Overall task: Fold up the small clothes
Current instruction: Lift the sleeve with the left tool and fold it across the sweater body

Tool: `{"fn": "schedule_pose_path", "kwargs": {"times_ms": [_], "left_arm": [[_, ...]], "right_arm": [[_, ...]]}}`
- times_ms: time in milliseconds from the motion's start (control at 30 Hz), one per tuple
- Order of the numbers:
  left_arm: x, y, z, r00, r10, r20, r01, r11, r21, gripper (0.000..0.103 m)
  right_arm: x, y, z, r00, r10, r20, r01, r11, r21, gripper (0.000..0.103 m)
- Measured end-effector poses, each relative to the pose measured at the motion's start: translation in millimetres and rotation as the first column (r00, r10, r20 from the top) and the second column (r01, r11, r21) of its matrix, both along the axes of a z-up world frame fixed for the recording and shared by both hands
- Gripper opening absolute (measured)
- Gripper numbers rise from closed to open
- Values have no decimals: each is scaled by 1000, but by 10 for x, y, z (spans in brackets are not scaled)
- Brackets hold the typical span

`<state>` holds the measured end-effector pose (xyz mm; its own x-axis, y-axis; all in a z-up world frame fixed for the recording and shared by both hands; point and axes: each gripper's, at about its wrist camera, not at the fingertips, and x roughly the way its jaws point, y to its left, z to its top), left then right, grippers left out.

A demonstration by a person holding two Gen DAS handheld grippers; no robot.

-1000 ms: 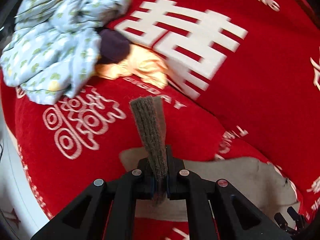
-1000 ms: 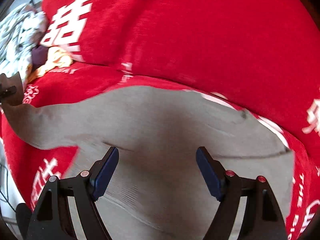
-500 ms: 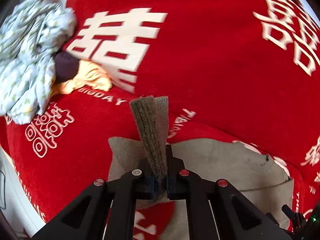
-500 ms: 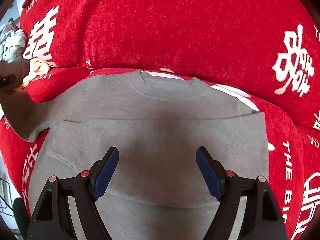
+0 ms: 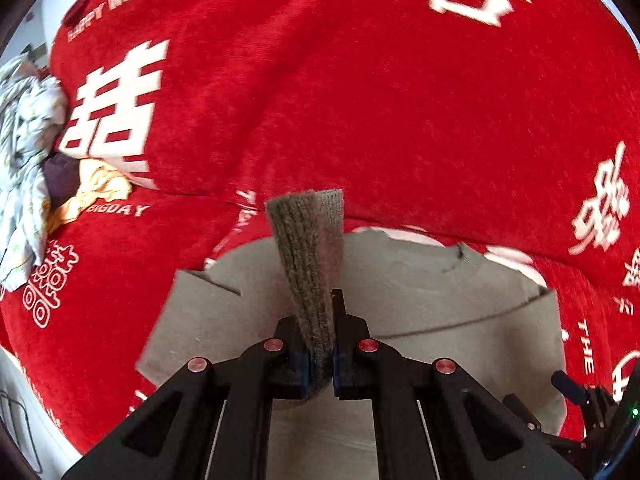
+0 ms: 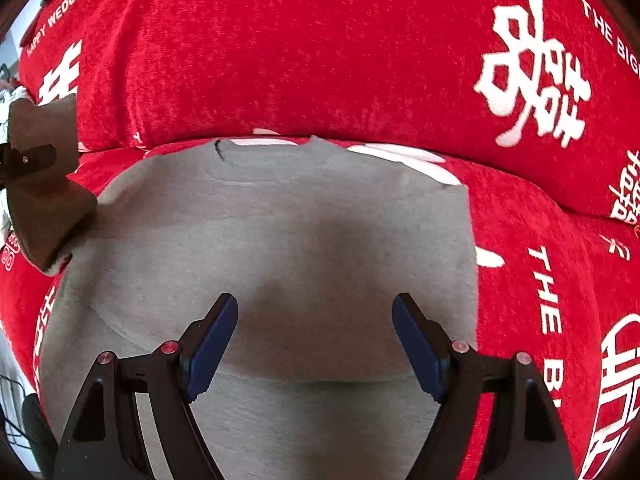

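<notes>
A grey knit top (image 6: 280, 240) lies flat on the red sofa seat; it also shows in the left wrist view (image 5: 440, 304). My left gripper (image 5: 320, 360) is shut on the ribbed cuff of its sleeve (image 5: 310, 248), held up above the garment's left side. In the right wrist view the left gripper (image 6: 24, 160) shows at the far left with the lifted sleeve (image 6: 44, 208). My right gripper (image 6: 314, 336) is open and empty, hovering just above the lower middle of the top.
A red sofa cover (image 5: 360, 100) with white lettering covers seat and backrest. A pile of light patterned clothes (image 5: 24, 152), a dark item (image 5: 60, 180) and a yellow item (image 5: 100, 188) lie at the far left. The seat's front edge is at lower left.
My left gripper has carried the sleeve cuff rightward over the garment's body. My right gripper has shifted right along the top, still open.
</notes>
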<state>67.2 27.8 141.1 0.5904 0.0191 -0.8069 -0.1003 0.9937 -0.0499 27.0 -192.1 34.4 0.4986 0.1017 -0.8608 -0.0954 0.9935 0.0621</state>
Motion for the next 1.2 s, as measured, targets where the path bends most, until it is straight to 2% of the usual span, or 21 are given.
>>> {"fn": "schedule_pose_path", "kwargs": {"times_ms": [367,867,1067,1200], "left_arm": [[-89,-646,-46,996,-89,-17,89,995,32,8],[-227,-1623,113,974,-227,-7,227,973,43,8],[-219,-1873,-19,967,-254,-36,255,965,66,8],[-178,-1978,-197,961,-265,-80,269,962,42,8]], "right_arm": [[-190,-232,-50,1000,-5,2,5,999,-32,82],[-458,-798,-52,998,-54,25,56,997,-47,82],[-509,-1002,-123,995,-94,23,95,995,-21,82],[-553,-1088,-185,993,-114,21,114,994,-1,82]]}}
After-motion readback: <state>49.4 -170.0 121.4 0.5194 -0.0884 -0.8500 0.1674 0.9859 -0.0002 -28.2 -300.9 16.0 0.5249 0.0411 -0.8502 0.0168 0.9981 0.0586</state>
